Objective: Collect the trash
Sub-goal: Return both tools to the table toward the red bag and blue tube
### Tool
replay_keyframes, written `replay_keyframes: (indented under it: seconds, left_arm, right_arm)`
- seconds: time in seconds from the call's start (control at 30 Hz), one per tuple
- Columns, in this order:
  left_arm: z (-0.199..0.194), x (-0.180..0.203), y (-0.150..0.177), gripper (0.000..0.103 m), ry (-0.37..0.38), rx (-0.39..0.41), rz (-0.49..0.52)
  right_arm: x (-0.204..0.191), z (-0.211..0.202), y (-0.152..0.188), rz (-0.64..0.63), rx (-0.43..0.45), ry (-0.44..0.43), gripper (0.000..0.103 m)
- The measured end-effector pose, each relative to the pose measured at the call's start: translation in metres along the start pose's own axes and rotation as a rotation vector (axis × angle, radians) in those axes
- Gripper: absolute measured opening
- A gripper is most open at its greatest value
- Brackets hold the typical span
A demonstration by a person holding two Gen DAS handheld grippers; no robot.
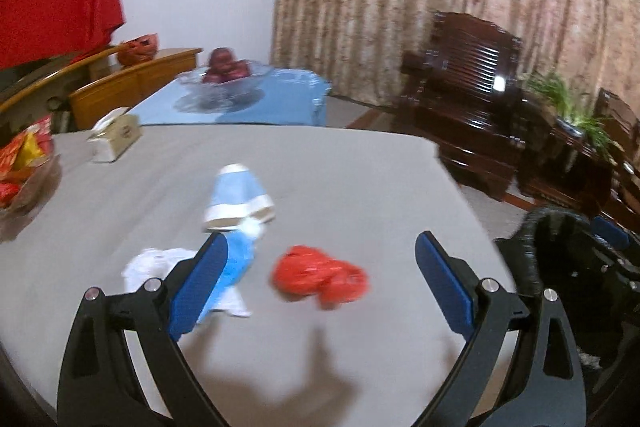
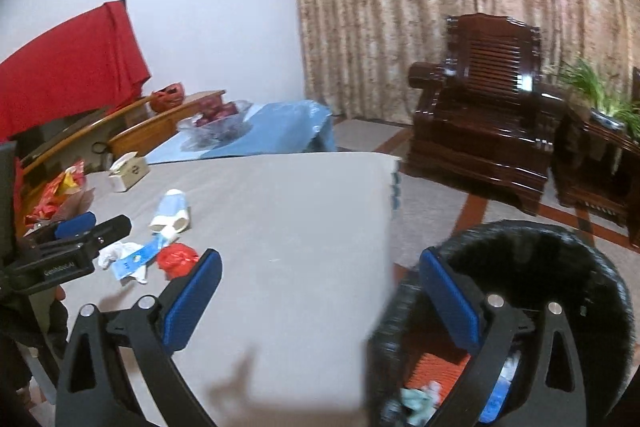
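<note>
Task partly done: black-lined trash bin [image 2: 560, 267], lower right, already holds scraps, while the crumpled red wrapper [image 1: 320, 277], blue-white packaging [image 1: 236, 259] and white tissue [image 1: 146, 263] remain mid-frame on the grey table [image 1: 360, 179]; left gripper [image 1: 320, 247] and right gripper [image 2: 320, 263] both released, empty.

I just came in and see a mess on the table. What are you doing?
Cleaning up trash. Both tongs are open and empty. The left tongs hover over the red crumpled wrapper, beside the blue-and-white paper scraps and a tipped paper cup. The right tongs are above the black trash bin, which already has some trash inside.
</note>
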State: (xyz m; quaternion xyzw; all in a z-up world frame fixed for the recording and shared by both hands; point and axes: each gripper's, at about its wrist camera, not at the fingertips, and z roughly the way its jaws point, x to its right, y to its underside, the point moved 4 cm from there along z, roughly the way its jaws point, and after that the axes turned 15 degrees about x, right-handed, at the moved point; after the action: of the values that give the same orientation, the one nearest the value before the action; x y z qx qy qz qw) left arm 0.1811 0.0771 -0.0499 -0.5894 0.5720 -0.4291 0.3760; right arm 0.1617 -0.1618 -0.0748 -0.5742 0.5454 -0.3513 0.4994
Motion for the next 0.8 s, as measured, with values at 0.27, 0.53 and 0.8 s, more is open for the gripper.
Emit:
replay_keyframes:
  seconds: [0.27, 0.53, 0.8]
  left_arm:
    - [0.011, -0.060, 0.012, 0.092, -0.079, -0.023, -0.020]
    - [0.026, -0.102, 0.025, 0.092, -0.109, -0.053, -0.028]
    - [0.032, -0.127, 0.035, 0.091, -0.132, -0.070, -0.055]
  right_arm:
    - [-0.046, 0.042, 0.010, -0.006, -0.040, -0.057, 0.097]
    - [-0.097, 0.086, 0.036, -0.008, -0.106, -0.122, 0.097]
    - [-0.137, 0.123, 0.063, -0.029, -0.184, -0.171, 0.097]
